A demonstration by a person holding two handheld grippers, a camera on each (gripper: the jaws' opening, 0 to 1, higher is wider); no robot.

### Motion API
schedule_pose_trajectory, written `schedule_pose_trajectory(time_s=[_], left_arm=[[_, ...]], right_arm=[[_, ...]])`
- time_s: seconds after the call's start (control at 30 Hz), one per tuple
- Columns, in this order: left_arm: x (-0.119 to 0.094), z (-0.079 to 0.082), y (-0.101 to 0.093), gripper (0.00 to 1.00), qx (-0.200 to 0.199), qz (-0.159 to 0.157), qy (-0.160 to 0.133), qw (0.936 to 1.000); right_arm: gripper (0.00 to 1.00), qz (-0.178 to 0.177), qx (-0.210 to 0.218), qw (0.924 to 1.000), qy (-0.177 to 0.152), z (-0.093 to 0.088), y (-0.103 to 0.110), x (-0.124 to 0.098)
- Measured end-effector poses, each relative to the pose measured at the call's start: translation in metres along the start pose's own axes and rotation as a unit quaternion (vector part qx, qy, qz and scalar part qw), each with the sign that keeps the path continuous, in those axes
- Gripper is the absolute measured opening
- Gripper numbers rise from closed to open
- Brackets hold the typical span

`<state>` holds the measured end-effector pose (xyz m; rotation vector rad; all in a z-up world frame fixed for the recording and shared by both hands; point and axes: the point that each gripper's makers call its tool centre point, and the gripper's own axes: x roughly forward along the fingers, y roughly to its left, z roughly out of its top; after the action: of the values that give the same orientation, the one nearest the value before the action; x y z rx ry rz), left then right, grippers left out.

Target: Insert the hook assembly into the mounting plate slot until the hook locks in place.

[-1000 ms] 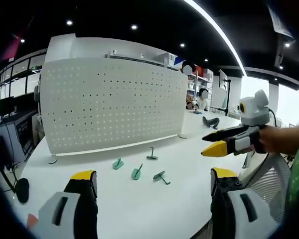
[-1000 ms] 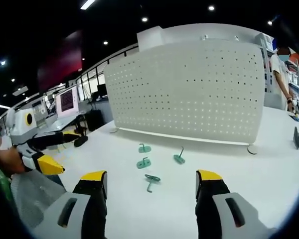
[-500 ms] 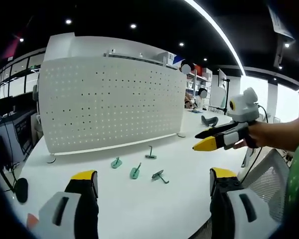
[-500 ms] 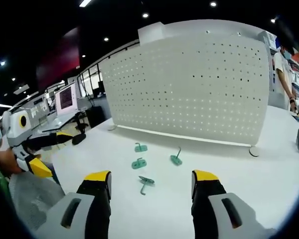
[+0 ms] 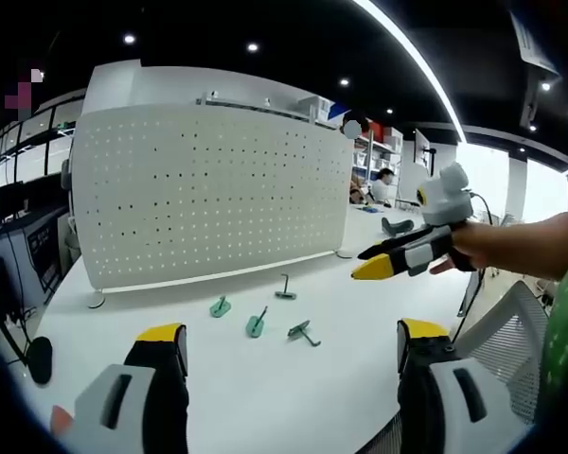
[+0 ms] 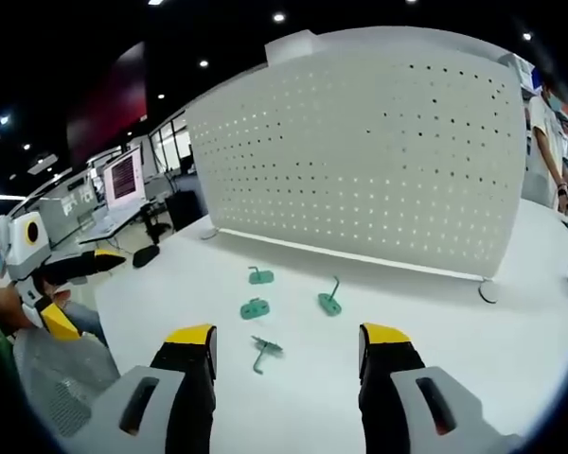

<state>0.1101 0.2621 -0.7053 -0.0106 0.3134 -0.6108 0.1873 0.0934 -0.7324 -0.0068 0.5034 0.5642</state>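
We reach, both grippers' jaws apart and empty; next, our right gripper (image 6: 286, 345) must pick a hook (image 6: 262, 351) off the desk (image 6: 426, 312).

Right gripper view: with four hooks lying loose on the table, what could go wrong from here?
The four hooks lie close together, so the open right gripper may nudge a neighbour while picking one. They lie flat on the table, so a grasp could slip. The pegboard stands on small feet and might shift when pushed.
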Motion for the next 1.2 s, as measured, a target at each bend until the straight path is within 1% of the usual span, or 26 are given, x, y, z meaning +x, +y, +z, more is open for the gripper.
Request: schedule_pose_trajectory(time_s=[0.27,0.47,0.73,0.87,0.97,1.2], left_arm=[[0.000,-0.001,0.002,0.94,0.000,0.003,0.003,1.0000],[0.000,-0.002,0.002,0.93,-0.001,0.004,0.005,1.0000],[0.001,-0.004,0.003,0.93,-0.001,0.006,0.010,0.9999],[0.001,-0.005,0.003,0.93,-0.002,0.007,0.011,0.9999],[0.001,-0.005,0.004,0.93,-0.003,0.008,0.012,0.9999],[0.001,-0.006,0.005,0.92,-0.003,0.010,0.015,0.9998]], right_arm=[[0.61,0.010,-0.012,0.9997,0.018,0.001,-0.006,0.009],[0.60,0.015,-0.001,0.9995,0.026,0.001,-0.015,0.017],[0.60,0.019,-0.022,0.9988,0.040,0.009,-0.025,0.030],[0.59,0.027,-0.021,0.9984,0.045,0.016,-0.029,0.037],[0.59,0.029,-0.028,0.9980,0.050,0.019,-0.031,0.042],[0.58,0.037,-0.040,0.9964,0.065,0.021,-0.036,0.054]])
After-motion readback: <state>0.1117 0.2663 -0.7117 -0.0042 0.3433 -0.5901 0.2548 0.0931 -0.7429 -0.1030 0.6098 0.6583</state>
